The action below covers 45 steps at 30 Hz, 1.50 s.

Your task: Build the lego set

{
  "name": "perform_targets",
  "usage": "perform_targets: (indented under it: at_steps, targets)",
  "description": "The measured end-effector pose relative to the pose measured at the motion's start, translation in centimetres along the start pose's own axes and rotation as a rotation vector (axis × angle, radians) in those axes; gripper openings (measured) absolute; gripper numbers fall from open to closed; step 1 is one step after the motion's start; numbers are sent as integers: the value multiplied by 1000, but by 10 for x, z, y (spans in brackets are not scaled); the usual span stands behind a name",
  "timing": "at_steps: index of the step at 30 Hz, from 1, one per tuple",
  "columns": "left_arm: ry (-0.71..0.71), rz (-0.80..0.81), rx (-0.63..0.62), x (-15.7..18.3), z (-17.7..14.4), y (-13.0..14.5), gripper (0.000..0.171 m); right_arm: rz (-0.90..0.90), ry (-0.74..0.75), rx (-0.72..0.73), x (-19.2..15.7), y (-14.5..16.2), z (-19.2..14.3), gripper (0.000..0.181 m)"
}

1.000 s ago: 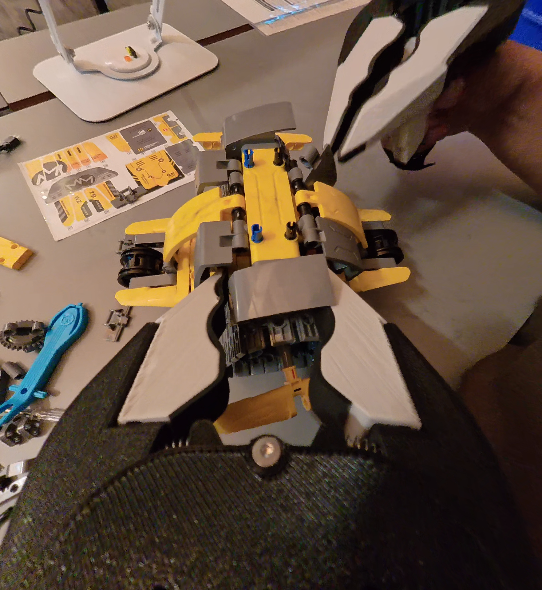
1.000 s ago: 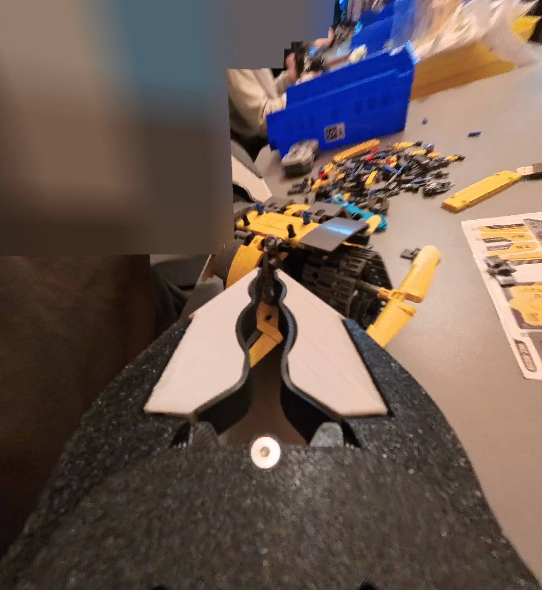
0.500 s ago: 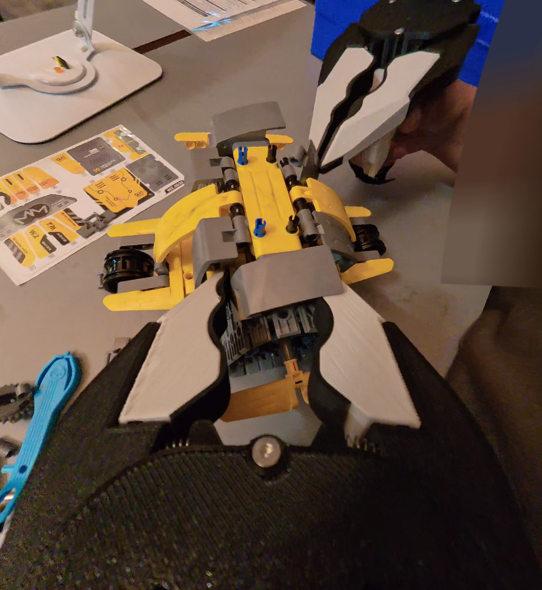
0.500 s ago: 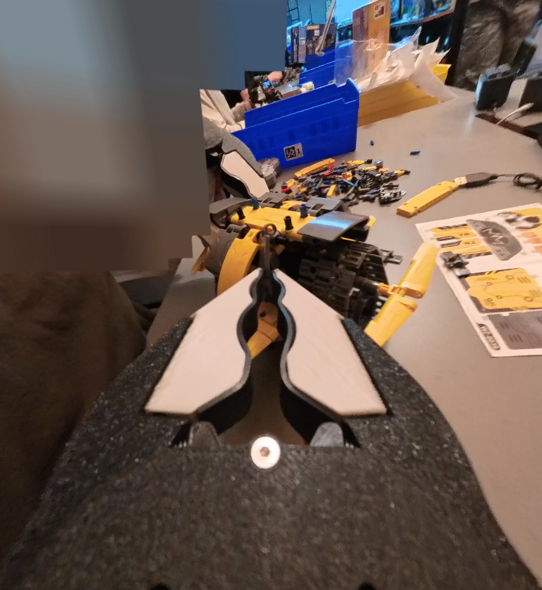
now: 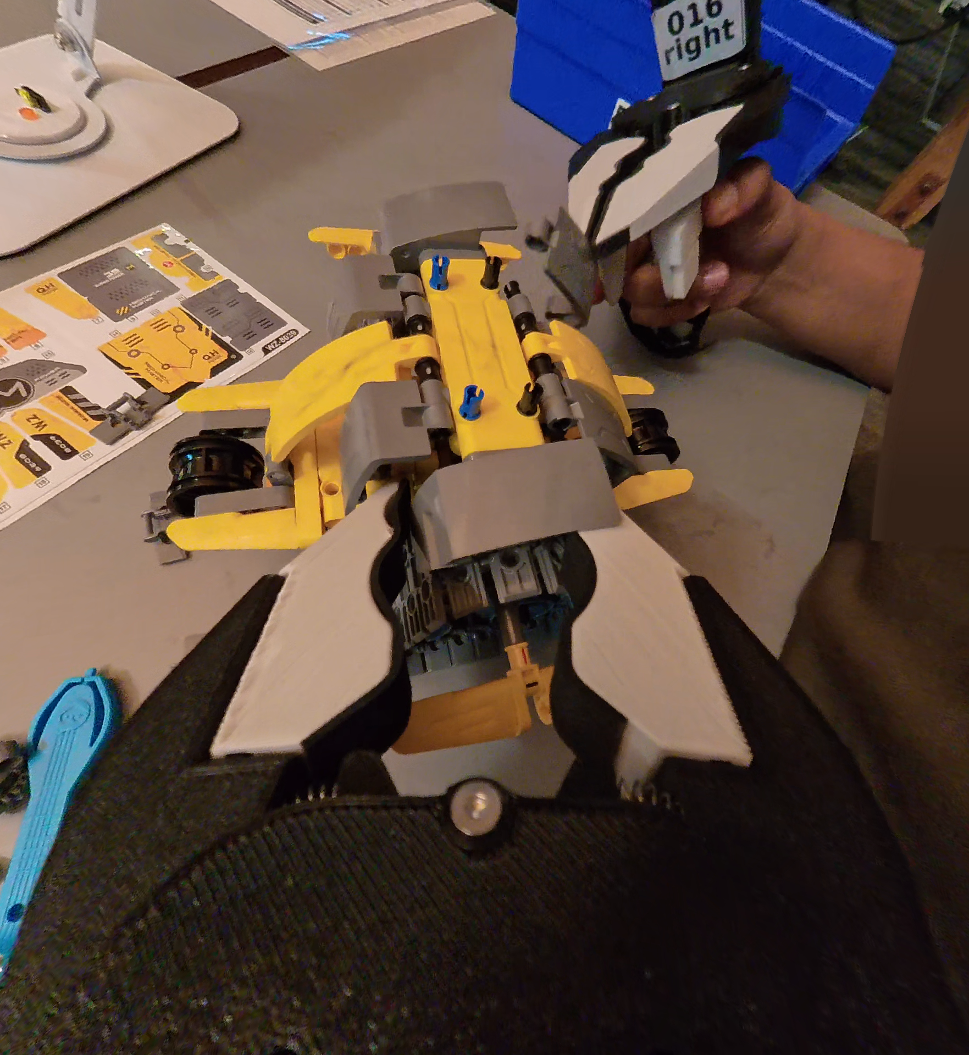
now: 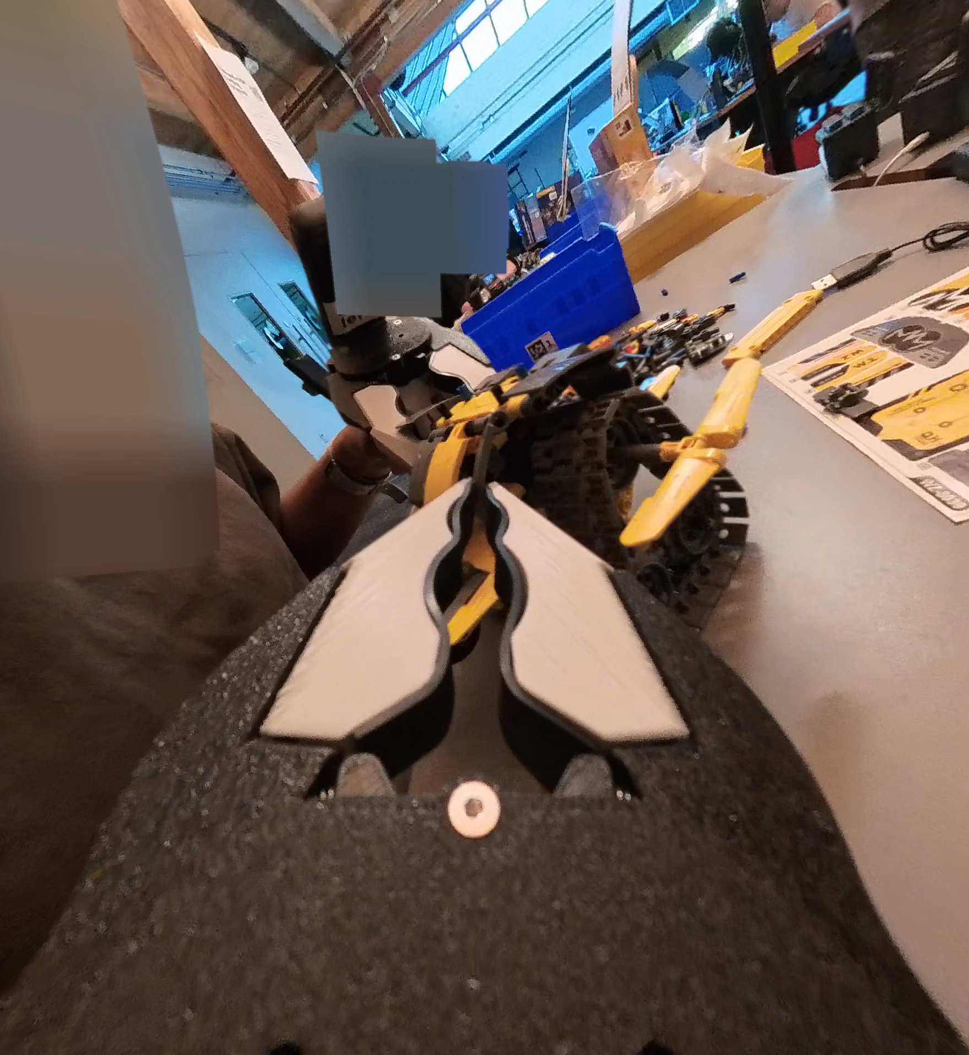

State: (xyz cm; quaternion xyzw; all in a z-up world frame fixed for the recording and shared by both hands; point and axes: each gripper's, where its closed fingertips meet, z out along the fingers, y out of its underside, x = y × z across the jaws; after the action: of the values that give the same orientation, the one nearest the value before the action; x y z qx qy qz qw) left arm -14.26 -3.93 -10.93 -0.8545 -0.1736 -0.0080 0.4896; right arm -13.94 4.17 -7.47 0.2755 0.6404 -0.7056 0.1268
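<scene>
Yellow-and-grey brick vehicle (image 5: 470, 394) on the grey table (image 5: 310, 171), gripped at both ends.

Its long axis runs straight away from the left gripper (image 5: 493, 571) – fingers spread wide and closed against the near grey end, so this one has the whole body in hand. At the far right corner the right gripper (image 5: 602, 274) – jaws narrowed to a slit – pinches a thin dark grey panel (image 5: 570, 268) just beside the yellow curved fender; whether that panel is joined to the vehicle, I cannot tell. A sticker sheet (image 5: 99, 354) lies left of the vehicle, a blue bin (image 5: 573, 68) beyond, a light-blue plastic tool (image 5: 53, 770) near the left gripper.
</scene>
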Motion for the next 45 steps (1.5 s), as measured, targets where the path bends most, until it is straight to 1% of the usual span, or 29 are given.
perform_targets:
  at_steps: [3, 4, 8, 12, 15, 18, 21, 24, 26, 28, 30, 33, 36, 38, 42, 45]
  targets:
    - [6, -1, 0, 0, 0, 0, 51, -19, 24, -22, -4, 2, -4, 1]
    - [6, 1, -1, 0, 0, 0, 51, 5, 44, -45, -3, 6, -6, 0]
    - [11, 13, -7, 0, 0, 0, 51, 278, 123, -176, 9, 36, -18, 1]
    - [11, 21, -9, -1, 0, 0, 50, 315, 286, -235, 29, 60, -42, 1]
    - [11, 24, -9, -1, 0, 0, 50, 310, 446, -279, 52, 75, -63, 1]
    - [9, 26, -8, -1, 0, 0, 50, 285, 552, -236, 69, 71, -76, 2]
    - [1, 26, -4, -1, 0, 0, 51, 163, 677, -230, 79, 64, -91, 15]
    - [-4, 27, -1, -1, 0, 0, 51, -37, 651, -213, 59, 47, -87, 25]
    - [1, 27, -2, -1, 0, 0, 51, -203, 713, -296, 56, 47, -90, 30]
    - [9, 25, 0, -1, 1, 0, 51, -312, 792, -412, 63, 52, -96, 37]
    - [13, 23, 4, -1, 1, 0, 51, -322, 828, -475, 73, 56, -100, 42]
    - [3, 21, 10, -1, 0, 0, 51, -286, 819, -473, 83, 57, -98, 42]
    - [-13, 21, 15, 0, 0, 0, 52, -271, 874, -491, 97, 59, -101, 46]
    - [-17, 20, 15, 0, 0, 1, 55, -285, 881, -499, 100, 61, -99, 46]
    - [-38, 23, 8, 0, -3, 4, 62, -288, 919, -524, 105, 67, -103, 26]
    - [-57, 18, 22, 0, -8, 4, 65, -281, 928, -507, 103, 65, -105, 23]
